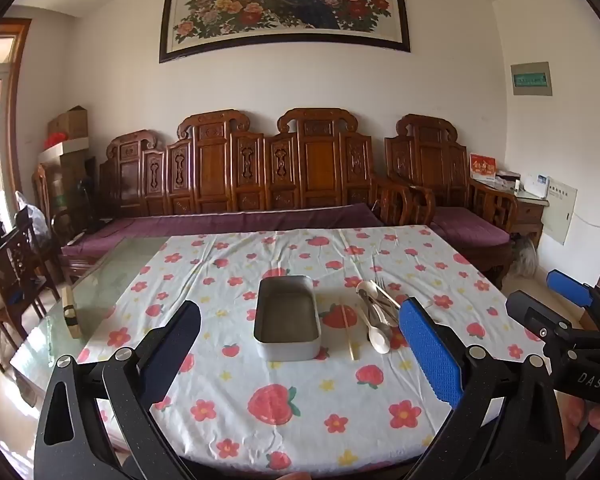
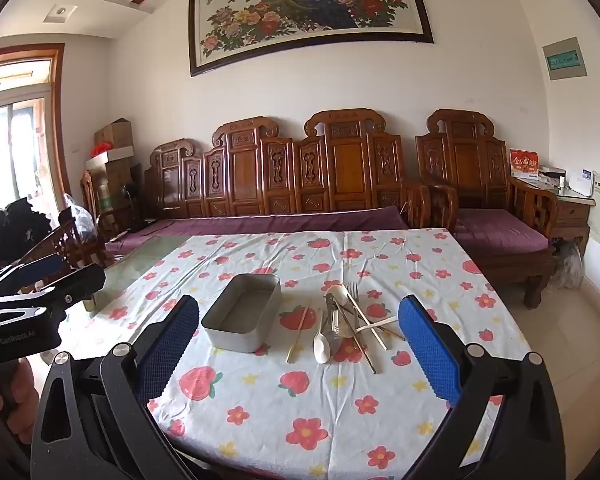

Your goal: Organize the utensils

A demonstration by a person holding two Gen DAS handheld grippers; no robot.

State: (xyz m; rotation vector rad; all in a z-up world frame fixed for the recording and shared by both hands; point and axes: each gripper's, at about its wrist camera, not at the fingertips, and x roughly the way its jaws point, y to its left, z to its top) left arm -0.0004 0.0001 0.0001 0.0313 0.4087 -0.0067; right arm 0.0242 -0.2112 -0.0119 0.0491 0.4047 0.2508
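An empty grey metal tin (image 1: 287, 318) (image 2: 242, 312) stands mid-table on the strawberry-print cloth (image 1: 260, 400). Right of it lies a pile of utensils (image 1: 378, 304) (image 2: 350, 316): white spoons, a fork, metal pieces and chopsticks. A single chopstick (image 1: 347, 328) (image 2: 298, 330) lies between tin and pile, and a white spoon (image 2: 322, 346) lies nearest me. My left gripper (image 1: 300, 344) is open and empty, held above the table's near side. My right gripper (image 2: 298, 340) is open and empty too, and also shows at the right of the left wrist view (image 1: 572, 308).
The cloth covers the right part of a glass table (image 1: 112, 276). A small wooden block (image 1: 70, 312) stands on the bare glass at left. A carved wooden sofa (image 1: 260, 172) with purple cushions runs behind the table, and chairs (image 1: 16, 276) stand at left.
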